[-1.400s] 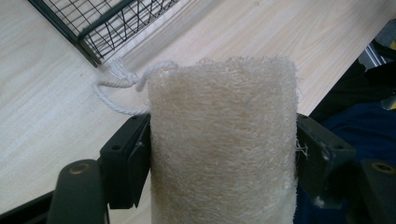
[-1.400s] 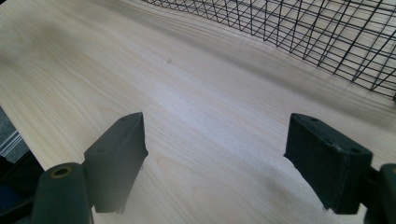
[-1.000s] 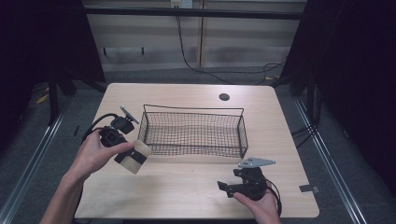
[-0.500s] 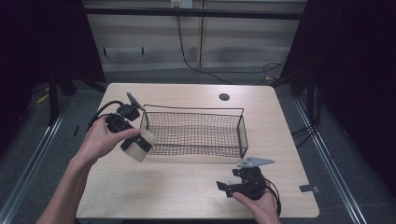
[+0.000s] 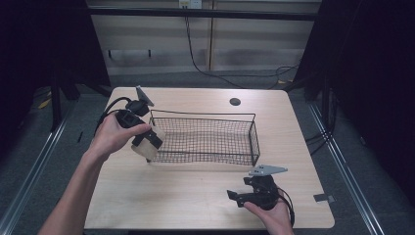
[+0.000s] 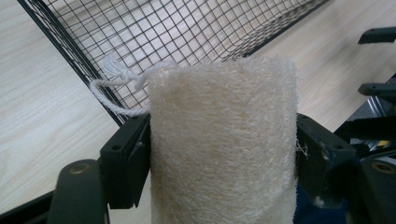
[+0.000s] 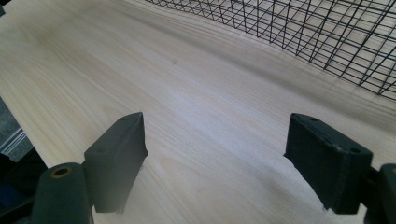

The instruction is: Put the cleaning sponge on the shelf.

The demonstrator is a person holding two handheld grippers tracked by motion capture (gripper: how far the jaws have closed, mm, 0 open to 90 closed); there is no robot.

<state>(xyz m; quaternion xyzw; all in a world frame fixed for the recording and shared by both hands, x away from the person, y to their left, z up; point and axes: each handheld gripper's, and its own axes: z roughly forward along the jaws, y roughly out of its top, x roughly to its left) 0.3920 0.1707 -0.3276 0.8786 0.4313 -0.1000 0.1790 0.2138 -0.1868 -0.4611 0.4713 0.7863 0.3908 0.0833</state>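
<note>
A cream loofah sponge (image 6: 224,144) with a white string loop (image 6: 116,88) is clamped between the jaws of my left gripper (image 5: 149,142), which is shut on it. In the high view the loofah (image 5: 146,148) hangs at the front left corner of the black wire basket (image 5: 205,139), just outside its rim. My right gripper (image 5: 235,196) rests low over the table near the front edge, open, with bare wood between its fingers (image 7: 116,158).
The wire basket (image 7: 299,28) sits mid-table. A dark round hole (image 5: 235,102) lies behind it. A grey tag (image 5: 324,198) sits at the table's right edge. Black cables trail from both grippers. Light wood (image 5: 161,191) stretches in front of the basket.
My left gripper has carried the loofah up and rightward, from beside the basket's left end to its front left corner. The right gripper has stayed put.
</note>
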